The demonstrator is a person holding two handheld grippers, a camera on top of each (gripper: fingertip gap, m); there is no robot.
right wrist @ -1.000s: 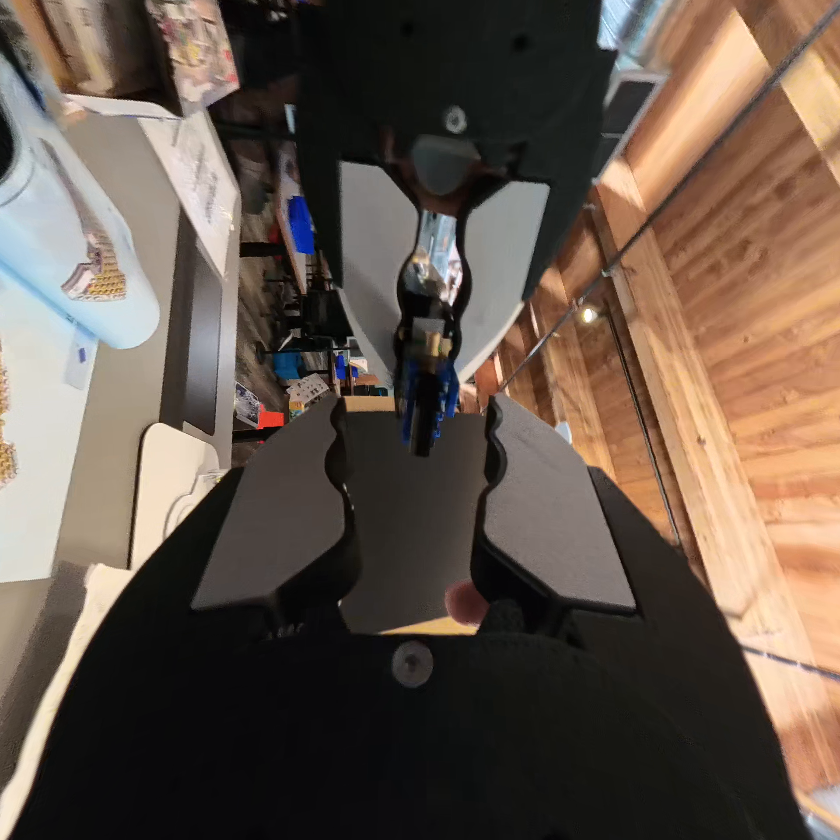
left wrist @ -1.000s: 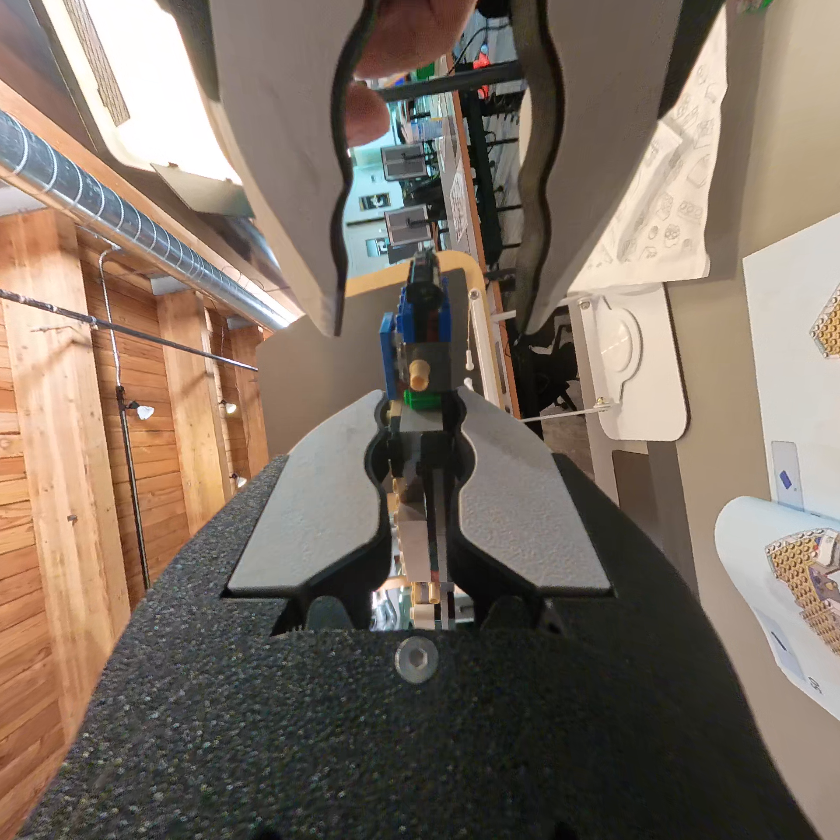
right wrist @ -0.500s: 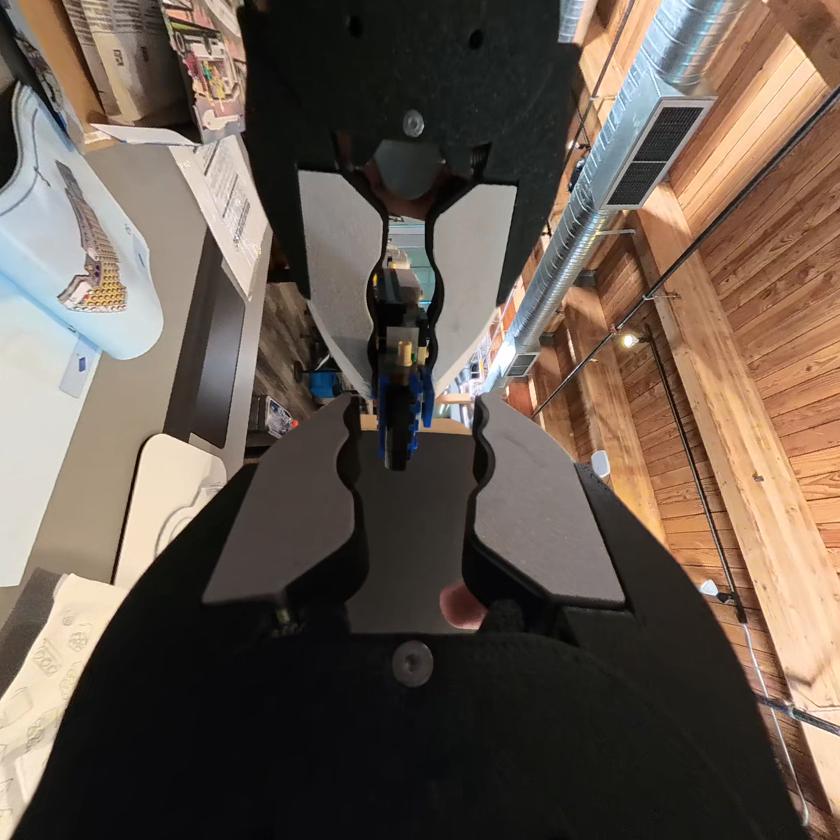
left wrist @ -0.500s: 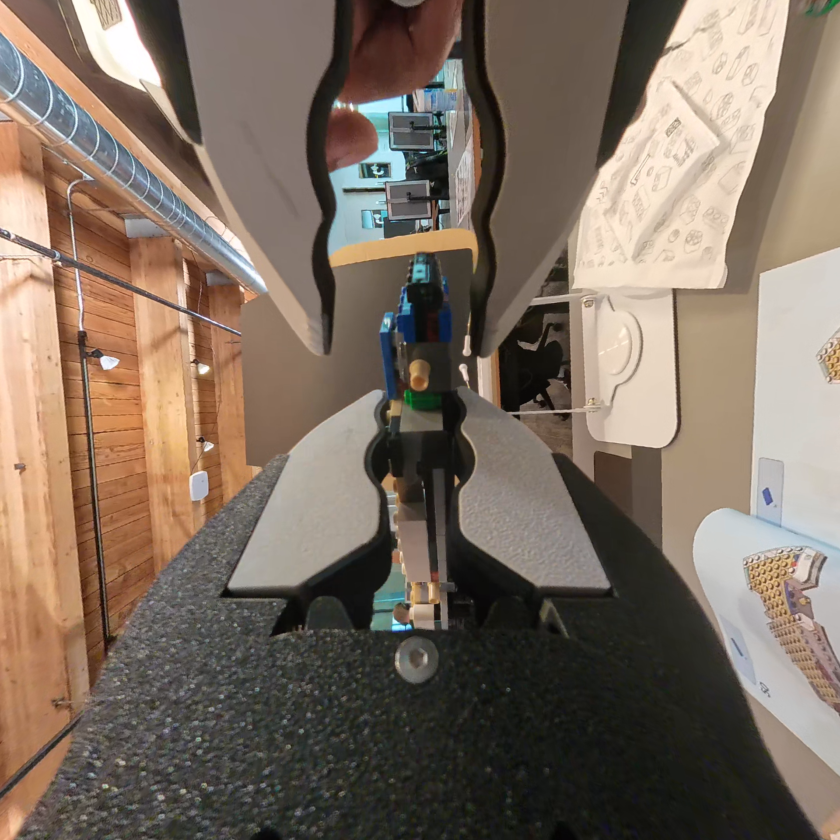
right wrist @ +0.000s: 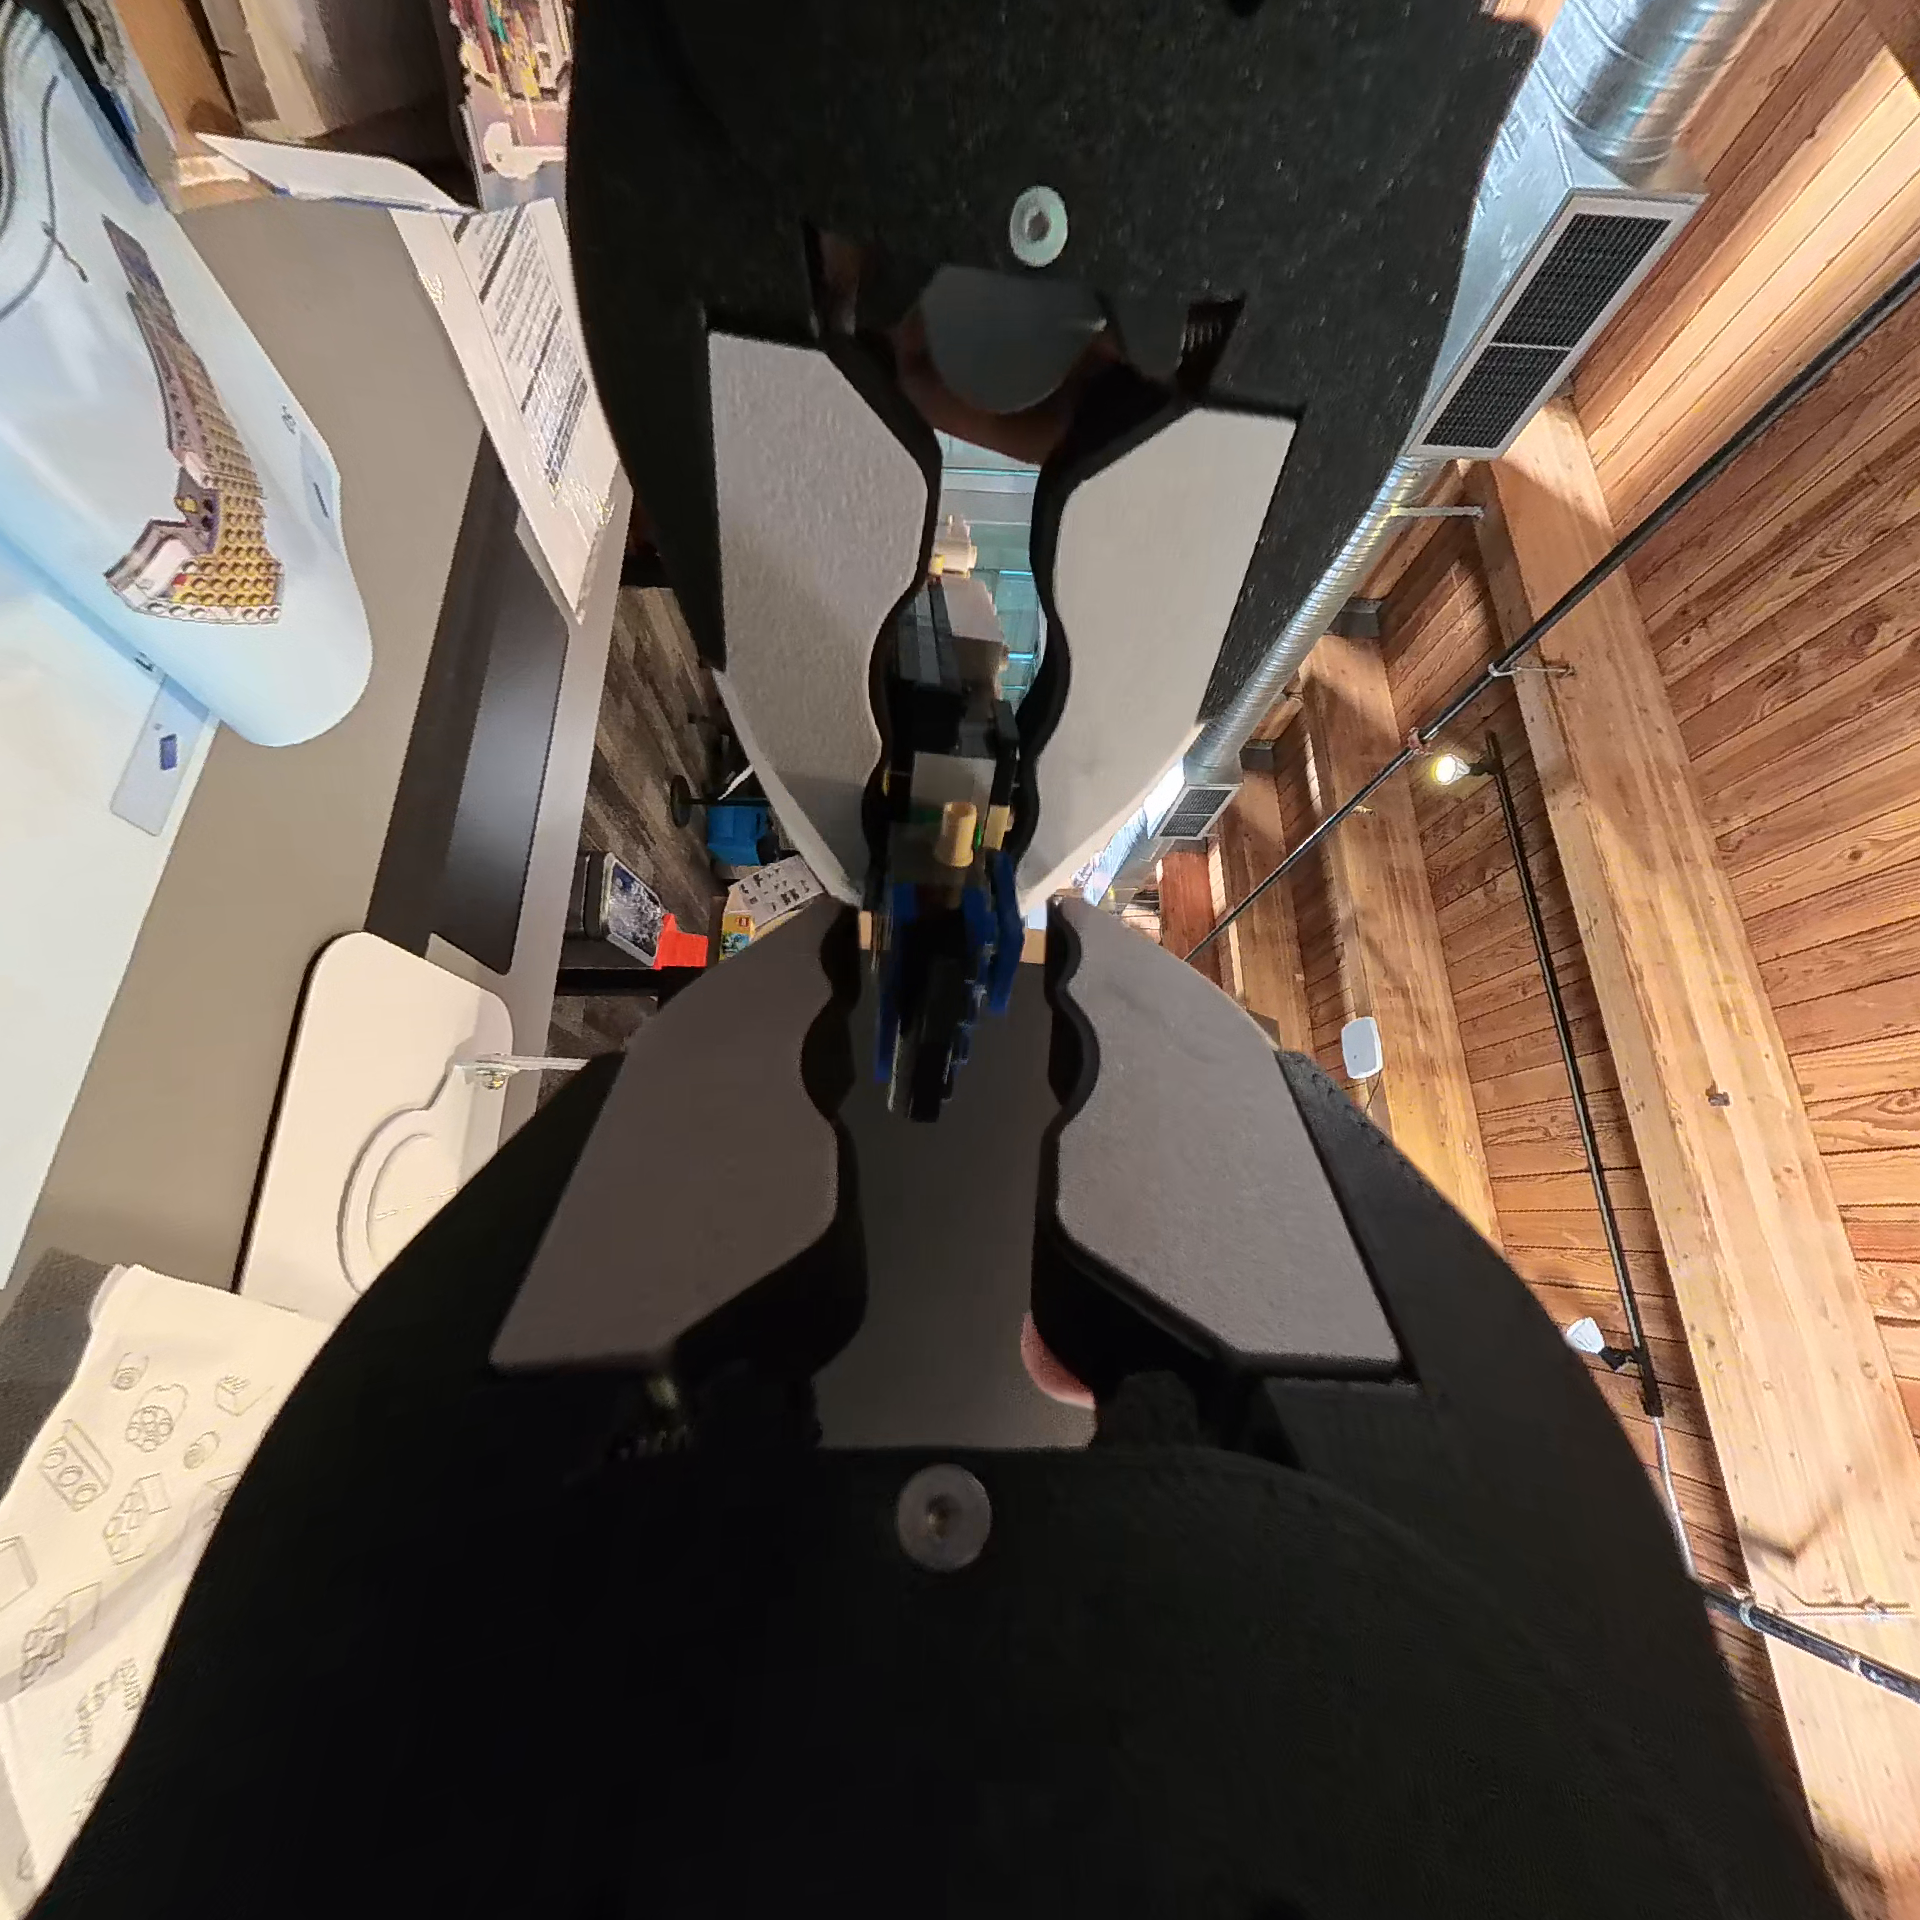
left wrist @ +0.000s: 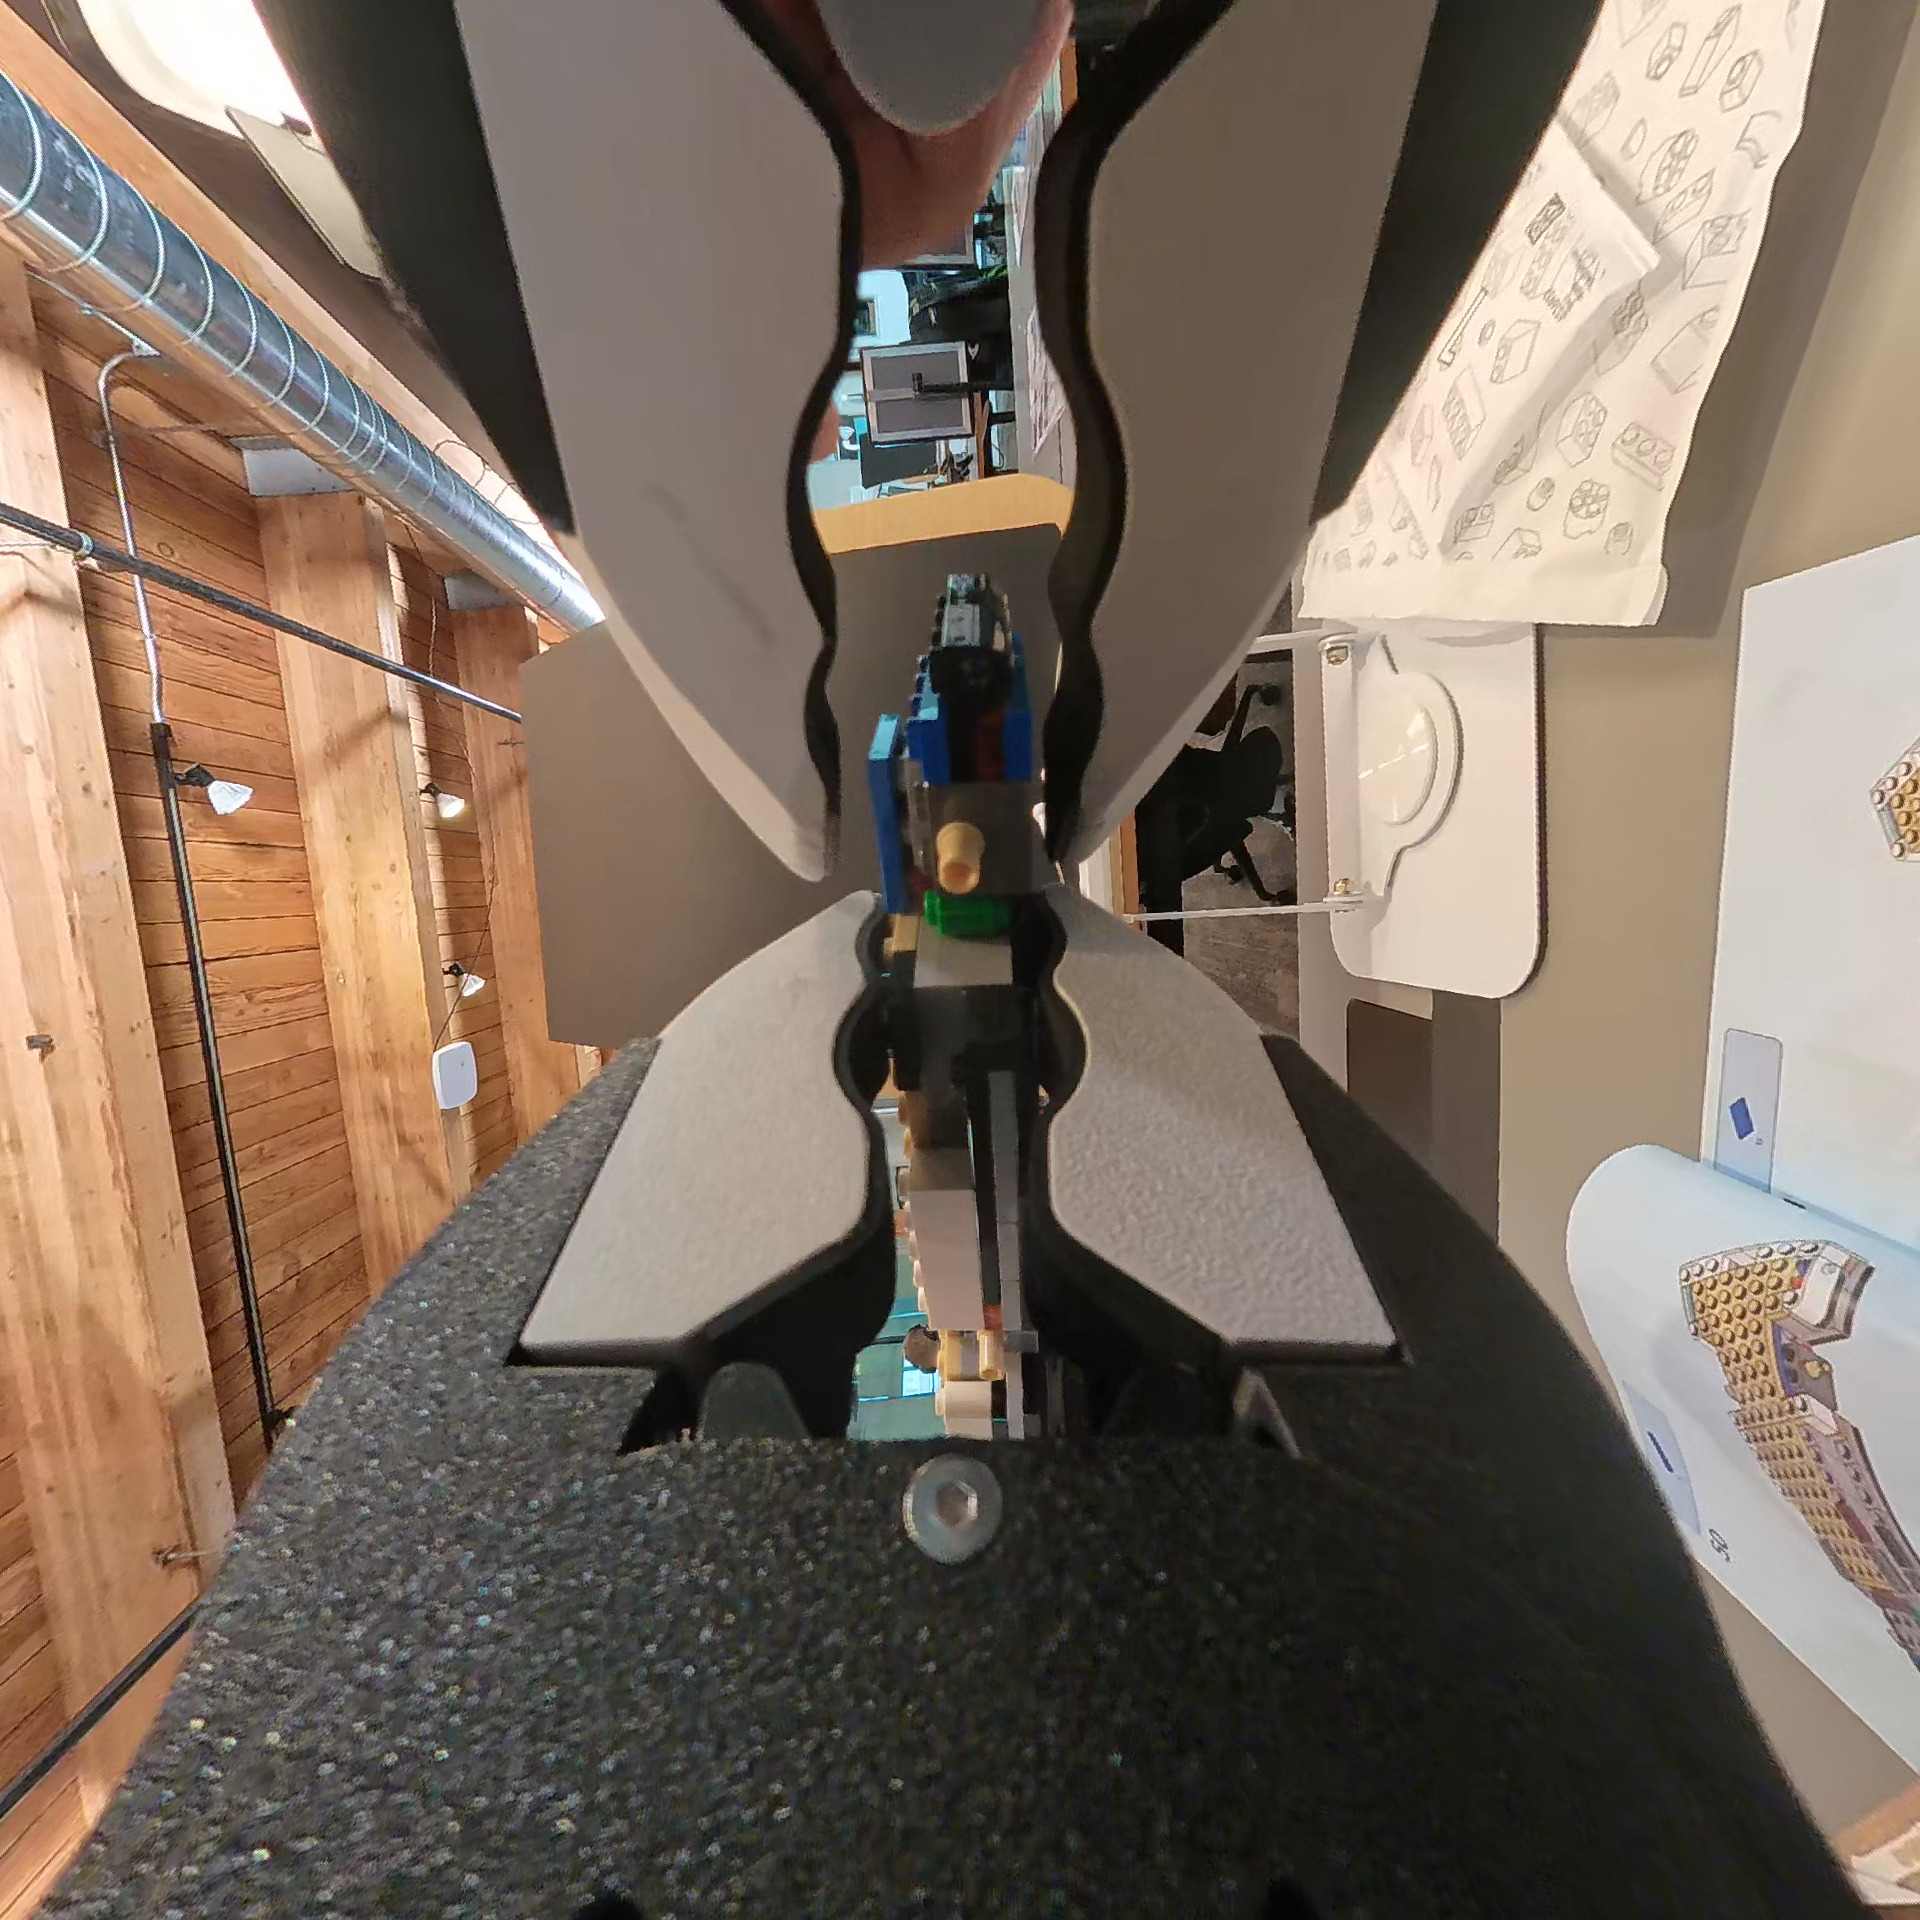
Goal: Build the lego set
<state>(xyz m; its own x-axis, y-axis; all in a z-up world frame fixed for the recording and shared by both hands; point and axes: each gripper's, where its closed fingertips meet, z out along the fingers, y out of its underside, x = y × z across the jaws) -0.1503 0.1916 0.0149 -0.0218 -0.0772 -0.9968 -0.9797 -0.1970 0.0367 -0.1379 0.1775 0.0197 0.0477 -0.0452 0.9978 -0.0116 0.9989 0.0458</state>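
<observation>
My left gripper (left wrist: 961, 914) is shut on a small brick model (left wrist: 966, 790) of grey, black, blue and green pieces with a tan peg. The model's blue end sticks out past the fingertips. My right gripper (left wrist: 935, 852) faces the left one from the top of the left wrist view, and its fingers flank that blue end. In the right wrist view the blue end (right wrist: 935, 997) lies between my right gripper's (right wrist: 948, 920) fingers with a gap on each side, so it is open. The left gripper (right wrist: 940, 883) shows opposite, clamped on the model.
Both grippers are held in the air beside a grey table (left wrist: 1621, 831). On it lie an open building booklet (left wrist: 1766, 1351), a white sheet printed with brick drawings (left wrist: 1507, 364) and a white flat pad (left wrist: 1423, 810). A wooden wall (left wrist: 156, 935) and a metal duct (left wrist: 260, 343) are on the other side. Both grippers' tips are close together, under 4 cm apart.
My right gripper has moved in towards the left one and its jaws have narrowed around the model's blue end. The left gripper has kept its hold.
</observation>
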